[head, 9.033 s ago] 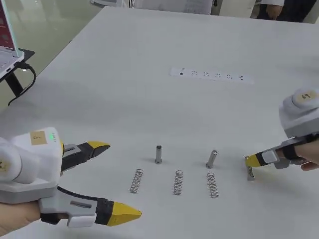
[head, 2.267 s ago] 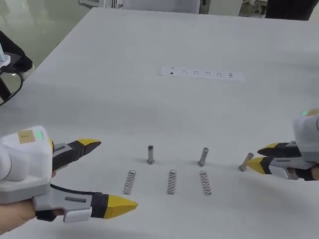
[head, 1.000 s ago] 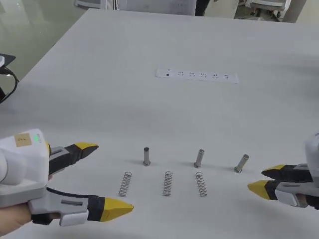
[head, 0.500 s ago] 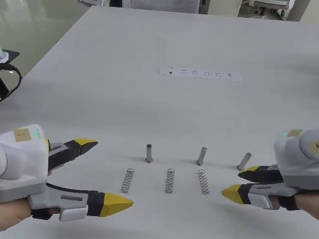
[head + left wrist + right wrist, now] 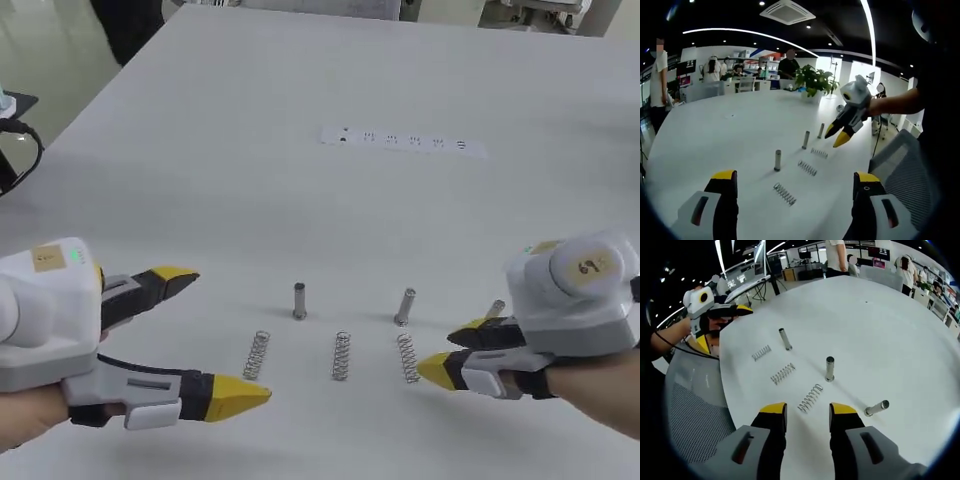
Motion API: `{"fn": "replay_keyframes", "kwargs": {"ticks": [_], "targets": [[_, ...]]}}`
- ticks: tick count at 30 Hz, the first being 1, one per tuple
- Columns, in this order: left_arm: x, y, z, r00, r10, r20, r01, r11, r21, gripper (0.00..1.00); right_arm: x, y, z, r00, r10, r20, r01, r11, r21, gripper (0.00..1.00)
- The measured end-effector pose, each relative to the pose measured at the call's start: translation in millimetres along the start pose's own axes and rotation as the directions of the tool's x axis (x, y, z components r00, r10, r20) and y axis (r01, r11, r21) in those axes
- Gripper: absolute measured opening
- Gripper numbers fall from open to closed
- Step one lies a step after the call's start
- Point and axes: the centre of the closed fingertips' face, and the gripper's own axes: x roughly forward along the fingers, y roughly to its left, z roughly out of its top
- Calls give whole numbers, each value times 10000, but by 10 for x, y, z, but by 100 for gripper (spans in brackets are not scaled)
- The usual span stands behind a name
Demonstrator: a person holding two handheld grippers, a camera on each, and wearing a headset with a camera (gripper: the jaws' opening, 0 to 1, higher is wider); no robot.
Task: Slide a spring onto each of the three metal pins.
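Three short metal pins stand in a row on the white table (image 5: 300,200): left pin (image 5: 299,300), middle pin (image 5: 404,306), right pin (image 5: 494,309), the last partly behind my right gripper. Just in front of them lie three bare springs: left spring (image 5: 257,355), middle spring (image 5: 341,356), right spring (image 5: 407,357). My right gripper (image 5: 445,352) is open, with its tips right beside the right spring. In the right gripper view that spring (image 5: 810,397) lies just ahead of the open jaws. My left gripper (image 5: 215,335) hangs wide open, left of the left spring, holding nothing.
A white power strip (image 5: 405,142) lies further back on the table. A black cable (image 5: 15,140) hangs off the left edge. A mesh chair (image 5: 695,405) stands by the near edge. People and a potted plant (image 5: 812,80) are beyond the far end.
My right gripper has moved left from beyond the right pin and now has its tips at the right spring. It released that pin earlier. The left gripper has hardly moved.
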Motion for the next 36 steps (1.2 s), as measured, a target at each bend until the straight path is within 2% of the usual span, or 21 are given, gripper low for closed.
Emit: {"fn": "replay_keyframes", "kwargs": {"ticks": [6, 12, 28, 36], "targets": [[-1, -7, -14, 10000, -25, -24, 25, 10000, -8, 93, 109, 69, 3, 9999, -6, -151, 2, 9998, -220, 32], [-13, -2, -23, 10000, -13, -29, 13, 10000, -21, 92, 179, 13, -18, 9994, -149, -321, 147, 9999, -55, 31], [1, -22, -28, 9999, -104, -86, 104, 9999, 5, 92, 345, -8, -62, 9965, -285, -788, 313, 9989, 335, 26], [-32, 7, -25, 9999, -68, -105, 68, 10000, -18, 92, 380, -9, -90, 9946, -316, -985, 334, 9993, 168, 24]]}}
